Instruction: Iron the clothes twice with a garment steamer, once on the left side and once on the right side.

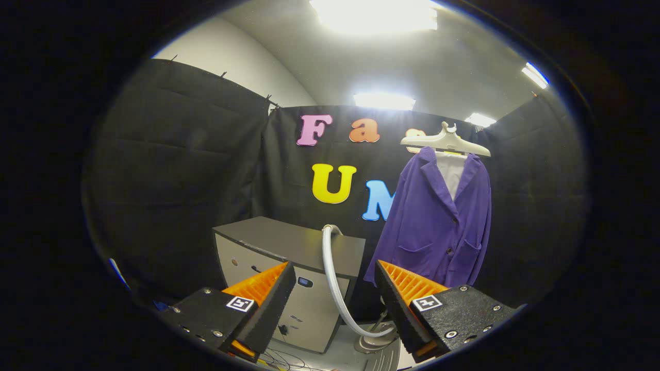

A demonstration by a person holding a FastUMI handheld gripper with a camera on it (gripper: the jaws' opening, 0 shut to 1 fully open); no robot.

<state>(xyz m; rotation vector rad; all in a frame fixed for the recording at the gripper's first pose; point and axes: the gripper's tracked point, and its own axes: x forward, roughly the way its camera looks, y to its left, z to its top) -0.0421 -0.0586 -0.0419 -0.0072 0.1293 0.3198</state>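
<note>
A purple jacket (438,221) hangs on a pale hanger (446,141) beyond my right finger, in front of the black booth wall. A pale steamer hose (332,273) curves down from the top of a grey cabinet (289,268) to a low base (374,341) on the floor, between my fingers and beyond them. My gripper (335,273) is open, its fingers wide apart with nothing held between them. The steamer head itself I cannot make out.
The grey cabinet stands just ahead of my left finger, to the left of the jacket. Thin cables (281,358) lie on the floor below it. Black cloth walls enclose the booth on all sides.
</note>
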